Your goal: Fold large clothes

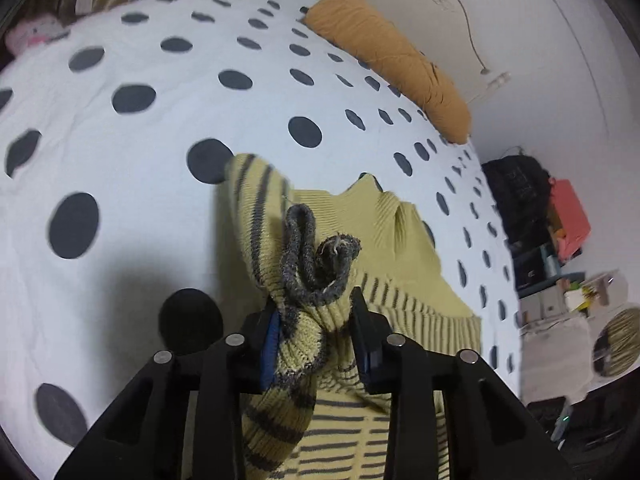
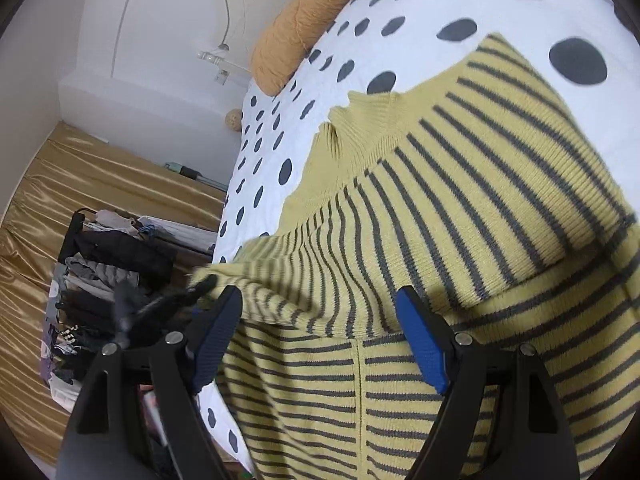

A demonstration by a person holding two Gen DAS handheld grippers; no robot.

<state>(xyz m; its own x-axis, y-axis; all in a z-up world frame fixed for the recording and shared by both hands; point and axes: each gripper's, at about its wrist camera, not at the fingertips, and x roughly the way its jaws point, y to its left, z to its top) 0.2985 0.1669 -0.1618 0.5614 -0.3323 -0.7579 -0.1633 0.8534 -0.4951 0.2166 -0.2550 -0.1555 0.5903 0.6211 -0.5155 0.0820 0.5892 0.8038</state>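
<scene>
A yellow knit sweater with grey stripes (image 1: 404, 240) lies on the polka-dot bed cover (image 1: 140, 140), its plain ribbed collar pointing away from me. My left gripper (image 1: 314, 304) is shut on the sleeve's bunched grey cuff (image 1: 320, 264), and the striped sleeve (image 1: 260, 200) is lifted off the bed and curls up over the jaws. In the right wrist view the sweater (image 2: 460, 184) fills the frame, with one sleeve folded across the body. My right gripper (image 2: 318, 296) hovers just over the striped fabric, open, its blue pads (image 2: 424, 344) gripping nothing.
An orange pillow (image 1: 392, 60) lies along the wall side of the bed. Past the bed's edge there are a heap of dark clothes on a rack (image 2: 108, 272) and a gold curtain (image 2: 60, 200). Shelves with boxes (image 1: 560, 240) stand beyond the other edge. A pink plush (image 1: 32, 34) sits far left.
</scene>
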